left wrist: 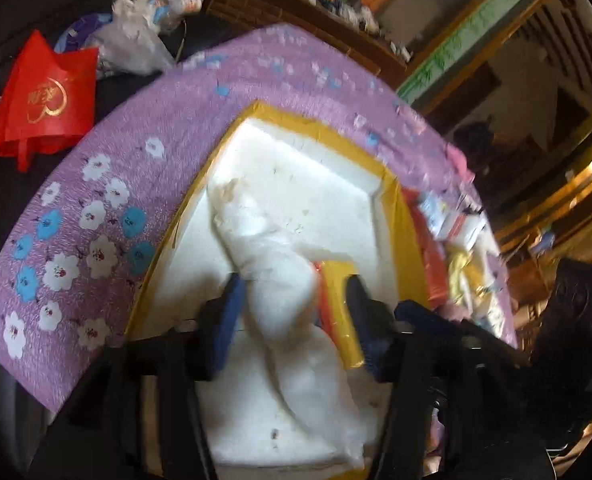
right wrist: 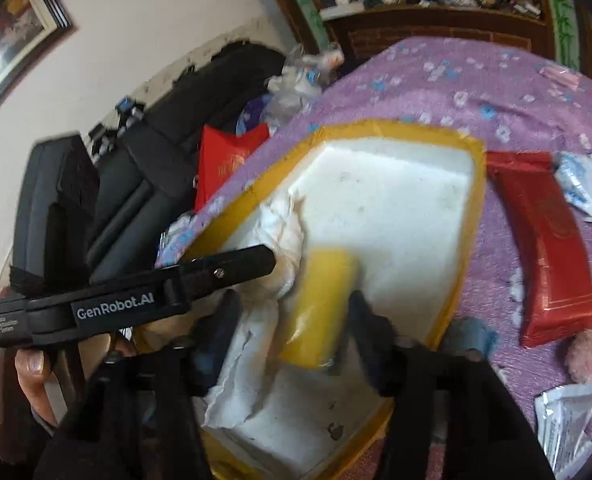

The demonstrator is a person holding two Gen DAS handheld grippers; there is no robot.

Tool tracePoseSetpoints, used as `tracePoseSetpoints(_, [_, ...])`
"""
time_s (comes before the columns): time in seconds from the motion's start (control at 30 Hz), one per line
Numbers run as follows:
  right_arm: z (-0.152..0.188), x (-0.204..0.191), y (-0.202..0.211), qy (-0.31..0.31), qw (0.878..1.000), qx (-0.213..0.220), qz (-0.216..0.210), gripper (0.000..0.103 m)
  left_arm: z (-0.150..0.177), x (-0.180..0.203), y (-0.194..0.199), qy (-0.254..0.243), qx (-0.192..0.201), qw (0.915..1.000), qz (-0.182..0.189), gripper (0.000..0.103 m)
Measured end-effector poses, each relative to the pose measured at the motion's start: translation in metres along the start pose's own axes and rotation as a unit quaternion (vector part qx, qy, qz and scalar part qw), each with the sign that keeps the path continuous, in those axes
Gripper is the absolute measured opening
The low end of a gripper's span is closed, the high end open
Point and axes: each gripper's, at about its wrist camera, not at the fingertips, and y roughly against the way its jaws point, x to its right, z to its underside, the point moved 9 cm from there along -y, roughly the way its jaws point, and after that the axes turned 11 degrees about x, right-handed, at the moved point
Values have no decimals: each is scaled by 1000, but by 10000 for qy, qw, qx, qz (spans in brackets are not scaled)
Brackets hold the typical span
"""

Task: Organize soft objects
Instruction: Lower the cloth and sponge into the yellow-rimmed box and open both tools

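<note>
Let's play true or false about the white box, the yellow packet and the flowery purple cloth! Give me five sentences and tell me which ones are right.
1. The white foam box sits on a purple flowery cloth. True.
2. A white cloth lies inside the box. True.
3. The yellow packet lies outside the box on the cloth. False: it is in the box, between the fingers of the right gripper.
4. The long red packet is inside the box. False: it lies on the purple cloth beside it.
5. The box rim has green tape. False: the tape is yellow.
</note>
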Motion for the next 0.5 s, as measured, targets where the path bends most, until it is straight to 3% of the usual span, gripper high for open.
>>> tracePoseSetpoints(0.03, [-1, 0, 4, -21, 10000, 39, -62, 61, -3, 2, 5, -70, 259, 9996, -117, 78])
tracePoseSetpoints(0.07, [1, 12, 12, -24, 9999, 78, -104, 62, -4, 3, 7, -151, 435, 9983, -358, 80])
tracePoseSetpoints(0.1, [2, 16, 19, 16, 9999, 146, -90, 62, -3, 1, 8, -263, 507, 9957, -727, 80])
tracePoseSetpoints(0.13, [2, 16, 27, 63, 9998, 199, 17, 62, -4, 2, 10, -288, 566, 9942, -864, 80])
tracePoseSetpoints(0.23, [9, 30, 54, -107, 9994, 330, -5, 62, -10, 14, 27, -301, 932, 9909, -920, 80])
tracePoseSetpoints(0.3, [8, 41, 64, -197, 9987, 460, -41, 62, -6, 12, 28, -289, 810, 9884, -1253, 80])
tracePoseSetpoints(0.33, [10, 47, 75, -271, 9982, 530, -41, 62, -2, 12, 27, -122, 671, 9899, -1242, 79])
tracePoseSetpoints(0.4, [15, 60, 89, -418, 9975, 569, -44, 62, 0, 28, 38, 290, 864, 9929, -768, 79])
tracePoseSetpoints(0.5, [24, 91, 115, -762, 9950, 641, 67, 62, 8, 64, 48, 133, 1025, 9928, -604, 79])
